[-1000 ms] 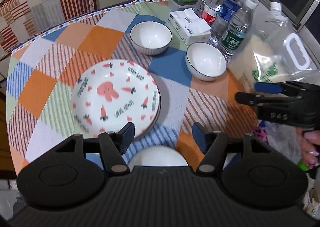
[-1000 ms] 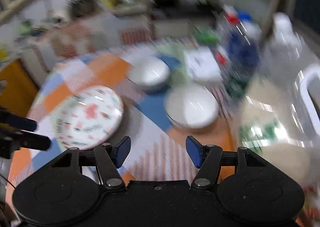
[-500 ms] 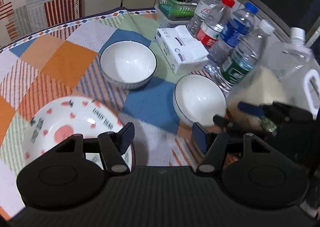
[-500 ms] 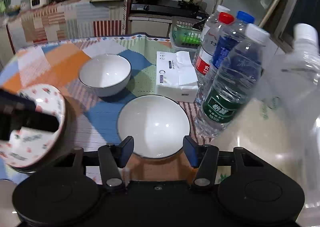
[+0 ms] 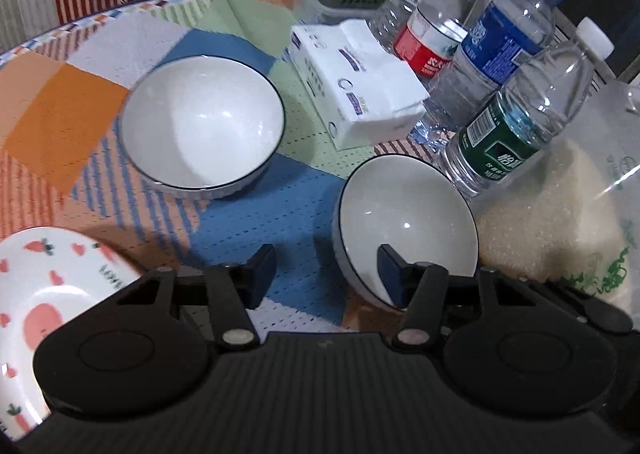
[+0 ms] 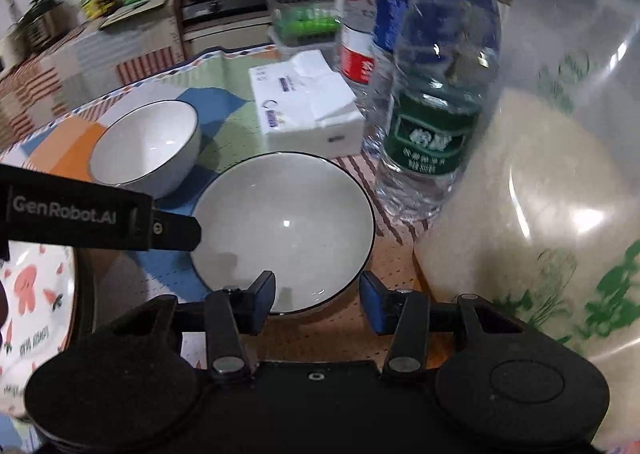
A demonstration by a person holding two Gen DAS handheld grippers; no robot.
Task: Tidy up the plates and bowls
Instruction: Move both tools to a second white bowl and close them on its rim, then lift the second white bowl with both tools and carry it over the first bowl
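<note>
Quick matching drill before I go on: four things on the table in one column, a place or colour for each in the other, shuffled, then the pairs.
1. near bowl
2. far bowl
3. tissue pack
4. carrot plate

A. pink prints, at the left edge
B. between the far bowl and the bottles
C. just ahead of the right gripper
D. beyond the blue square

Pairs: 1-C, 2-D, 3-B, 4-A

White lettering "GenRobot.AI" on black side of left gripper, entering right wrist view from left edge; partial dark letters "ONDA" and "PETIT"-like word on rim of carrot-and-rabbit plate, too small to read surely; green-label bottle carries white Chinese characters and small digits, unreadable; red-label bottle shows white Chinese characters, unreadable; tissue pack bears small purple print, illegible; big clear jug has green markings, illegible.
</note>
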